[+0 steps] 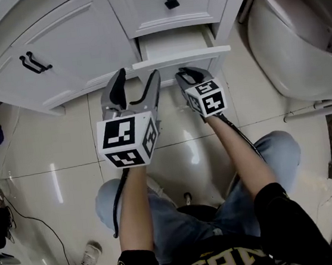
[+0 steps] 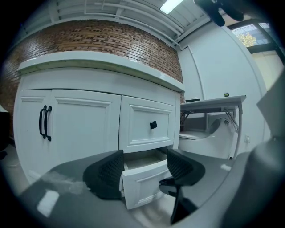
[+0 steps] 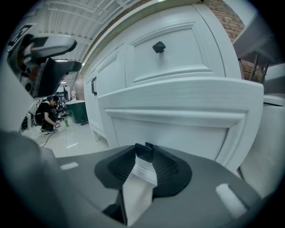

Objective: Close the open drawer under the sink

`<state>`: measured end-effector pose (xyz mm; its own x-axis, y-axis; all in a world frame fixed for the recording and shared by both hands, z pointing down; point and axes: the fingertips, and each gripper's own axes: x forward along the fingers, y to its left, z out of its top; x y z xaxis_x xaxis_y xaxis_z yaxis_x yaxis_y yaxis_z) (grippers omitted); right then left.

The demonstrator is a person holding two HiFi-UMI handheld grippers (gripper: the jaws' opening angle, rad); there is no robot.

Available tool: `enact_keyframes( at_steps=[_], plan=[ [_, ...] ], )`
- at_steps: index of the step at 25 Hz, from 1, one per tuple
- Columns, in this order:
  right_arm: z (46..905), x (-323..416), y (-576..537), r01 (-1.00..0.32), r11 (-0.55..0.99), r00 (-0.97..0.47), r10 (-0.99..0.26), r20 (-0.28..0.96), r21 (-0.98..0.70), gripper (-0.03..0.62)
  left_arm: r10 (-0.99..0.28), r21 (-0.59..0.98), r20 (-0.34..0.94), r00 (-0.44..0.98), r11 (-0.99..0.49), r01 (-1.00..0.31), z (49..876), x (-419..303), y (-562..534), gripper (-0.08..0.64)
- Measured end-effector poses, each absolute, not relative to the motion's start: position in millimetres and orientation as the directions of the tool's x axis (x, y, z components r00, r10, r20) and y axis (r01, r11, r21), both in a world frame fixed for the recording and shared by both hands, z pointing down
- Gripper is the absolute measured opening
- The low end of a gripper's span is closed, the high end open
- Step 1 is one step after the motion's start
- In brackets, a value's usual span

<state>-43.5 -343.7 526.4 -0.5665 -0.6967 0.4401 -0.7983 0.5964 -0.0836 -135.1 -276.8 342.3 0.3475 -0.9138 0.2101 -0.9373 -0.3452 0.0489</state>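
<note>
The white lower drawer point(image 1: 180, 56) of the sink cabinet stands pulled out, with its inside showing from above. In the right gripper view its front panel point(image 3: 178, 129) fills the frame. My right gripper point(image 1: 187, 74) is at that panel, its jaws shut on the small black drawer knob point(image 3: 144, 150) between the fingertips. My left gripper point(image 1: 136, 83) hovers just left of it, in front of the drawer's left corner, open and holding nothing. The left gripper view frames the drawer point(image 2: 142, 187) between the open fingers. The upper drawer with its black knob point(image 1: 171, 3) is closed.
A white toilet point(image 1: 299, 40) stands right of the cabinet. The cabinet doors point(image 1: 65, 45) at the left carry two black handles point(image 1: 34, 62). Cables point(image 1: 20, 213) and small items lie on the glossy tile floor at the left. A person point(image 3: 46, 113) crouches further off.
</note>
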Motion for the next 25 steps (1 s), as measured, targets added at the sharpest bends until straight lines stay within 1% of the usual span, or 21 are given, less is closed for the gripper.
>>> enact_keyframes(
  at_steps=[9,15,21,23,25],
  plan=[
    [525,-48,-404,-0.844,0.535,-0.503,-0.766,0.399,-0.036,0.114,-0.897,0.105,0.247,0.366,-0.351,-0.93,367,-149,-306,0.308],
    [524,-52,-438,-0.842,0.539,-0.505,-0.777,0.377,-0.016,0.115,-0.898,0.121,0.259,0.357,-0.336,-0.934,374,-173,-322,0.308],
    [523,-55,-448,-0.886,0.449,-0.365,-0.832,0.417,0.119,0.12,-0.915,0.148,0.285,0.287,-0.253,-0.956,384,-211,-335,0.308],
    [524,-53,-449,-0.891,0.436,-0.349,-0.837,0.42,0.127,0.12,-0.918,0.159,0.283,0.278,-0.241,-0.957,384,-213,-336,0.308],
    [524,-51,-450,-0.888,0.449,-0.368,-0.826,0.426,0.104,0.12,-0.916,0.152,0.281,0.285,-0.251,-0.956,382,-208,-334,0.308]
  ],
)
